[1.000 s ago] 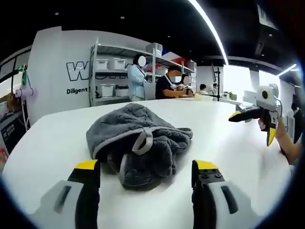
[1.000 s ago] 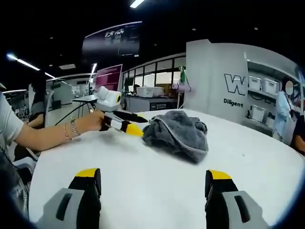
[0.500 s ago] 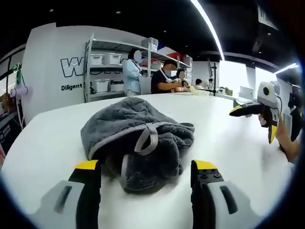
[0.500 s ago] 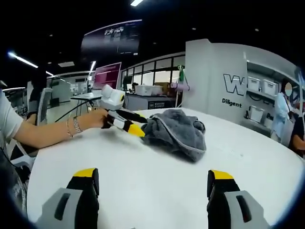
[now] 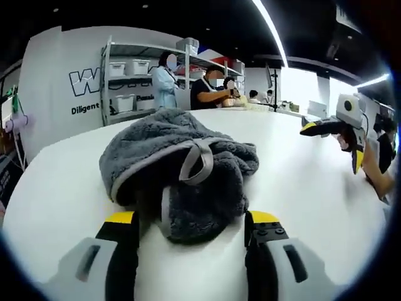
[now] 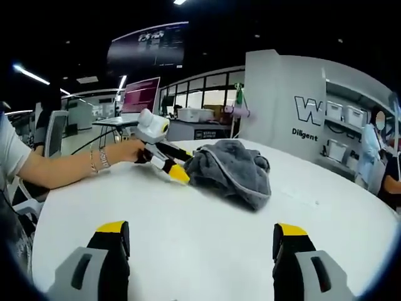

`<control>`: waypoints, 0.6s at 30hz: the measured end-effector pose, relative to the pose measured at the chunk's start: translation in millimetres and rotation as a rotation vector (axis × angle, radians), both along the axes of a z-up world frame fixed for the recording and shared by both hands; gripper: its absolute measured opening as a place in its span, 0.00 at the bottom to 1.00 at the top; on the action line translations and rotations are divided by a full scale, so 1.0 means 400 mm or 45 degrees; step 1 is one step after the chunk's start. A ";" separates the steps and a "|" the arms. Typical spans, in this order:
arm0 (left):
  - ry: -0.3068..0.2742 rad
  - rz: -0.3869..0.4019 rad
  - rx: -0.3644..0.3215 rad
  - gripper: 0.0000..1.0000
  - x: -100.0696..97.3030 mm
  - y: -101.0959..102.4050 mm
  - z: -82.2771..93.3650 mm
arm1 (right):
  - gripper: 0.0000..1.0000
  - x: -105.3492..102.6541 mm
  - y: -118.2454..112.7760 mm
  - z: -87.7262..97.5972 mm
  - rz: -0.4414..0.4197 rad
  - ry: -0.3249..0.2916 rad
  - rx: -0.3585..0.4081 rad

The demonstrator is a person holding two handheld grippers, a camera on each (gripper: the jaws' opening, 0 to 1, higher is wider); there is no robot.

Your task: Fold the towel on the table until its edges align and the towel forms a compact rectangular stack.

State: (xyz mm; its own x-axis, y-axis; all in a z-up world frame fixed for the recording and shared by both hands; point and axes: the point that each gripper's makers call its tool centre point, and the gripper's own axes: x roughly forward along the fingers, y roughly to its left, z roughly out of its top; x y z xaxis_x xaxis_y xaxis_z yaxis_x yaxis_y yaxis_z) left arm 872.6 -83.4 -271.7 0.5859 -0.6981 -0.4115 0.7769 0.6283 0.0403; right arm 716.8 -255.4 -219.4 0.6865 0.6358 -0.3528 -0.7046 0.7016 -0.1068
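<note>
Two hand-held grippers wide | left one [image 5: 188,229] straddles crumpled towel [image 5: 178,172] edge, seemingly | table [image 6: 207,232] roomy

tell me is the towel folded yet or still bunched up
Bunched up. The towel sits in a rumpled heap on the table, trim edge curving unevenly and hanging loop exposed; no aligned edges or flat layers.

Background, both views. A white partition wall [image 5: 62,69] bears large outlined letters and the smaller word "Diligent". Beside it stands a metal shelving unit [image 5: 135,75] carrying white storage bins [image 5: 124,102]. People [image 5: 164,81] stand or sit near the shelves. Long strip lights [image 5: 270,32] cross a dark ceiling. In the right gripper view, a dark hanging sign [image 6: 147,50] sits above glazed office partitions [image 6: 207,94], with a pink-lit screen [image 6: 141,95] to one side.
</note>
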 end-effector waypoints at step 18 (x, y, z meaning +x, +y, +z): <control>-0.055 0.019 -0.022 0.44 0.025 0.004 0.004 | 0.99 0.004 0.002 -0.001 -0.003 0.006 0.016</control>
